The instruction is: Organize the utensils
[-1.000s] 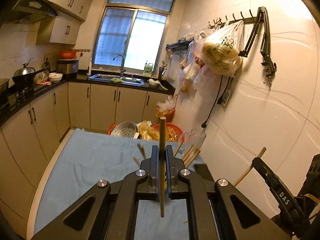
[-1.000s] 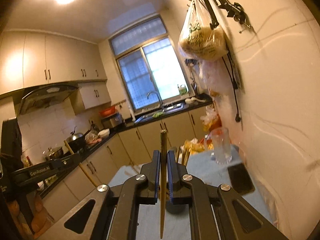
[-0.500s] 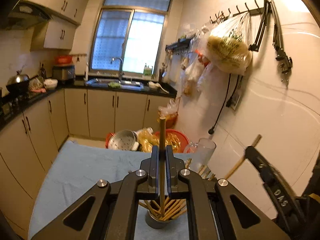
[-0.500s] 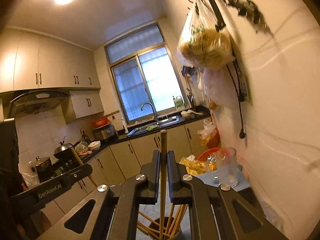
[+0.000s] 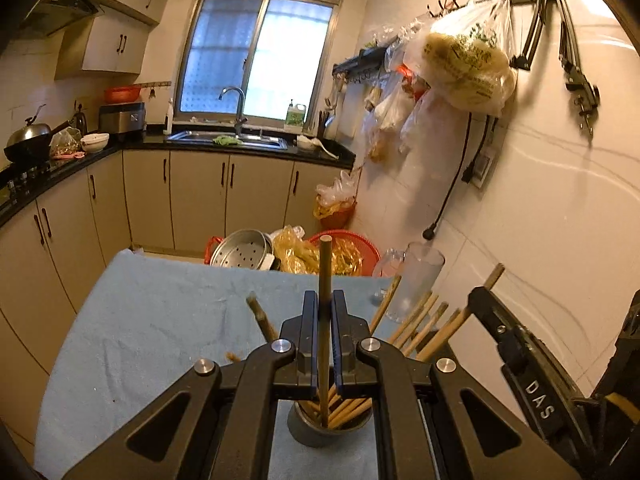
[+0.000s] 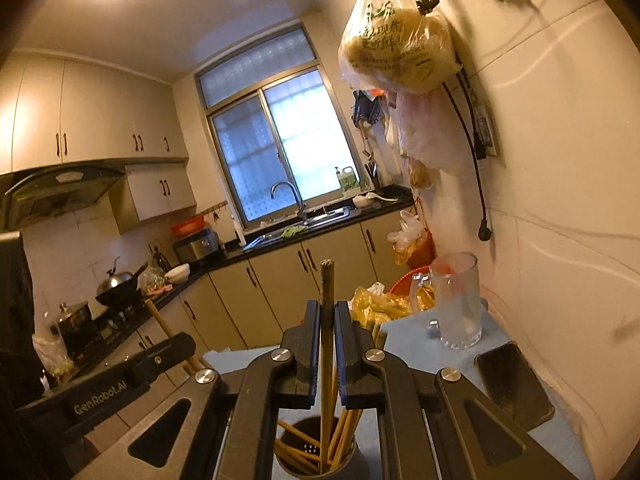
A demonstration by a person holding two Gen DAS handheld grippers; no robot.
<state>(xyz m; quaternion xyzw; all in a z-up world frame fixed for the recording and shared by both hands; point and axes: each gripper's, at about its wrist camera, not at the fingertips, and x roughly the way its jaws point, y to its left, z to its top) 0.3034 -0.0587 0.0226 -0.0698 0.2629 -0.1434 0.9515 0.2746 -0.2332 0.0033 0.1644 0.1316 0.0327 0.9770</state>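
My left gripper (image 5: 325, 300) is shut on an upright wooden chopstick (image 5: 325, 268), whose lower end reaches down into a grey utensil cup (image 5: 316, 430) holding several chopsticks. My right gripper (image 6: 328, 310) is shut on another upright chopstick (image 6: 328, 284); its lower end sits inside the same cup (image 6: 348, 462). The right gripper's body (image 5: 524, 368) shows at the right of the left wrist view, and the left gripper's body (image 6: 116, 384) shows at the lower left of the right wrist view. Both grippers hover just above the cup.
The cup stands on a table under a light blue cloth (image 5: 152, 320). A clear glass mug (image 6: 458, 300) and a dark phone (image 6: 514, 384) lie by the wall on the right. Beyond the table's far edge are a metal steamer (image 5: 242, 250) and a red basket (image 5: 348, 248).
Both grippers have sunk and moved forward over the table. The cup of chopsticks has come into view beneath them, and both held chopsticks now dip into it.
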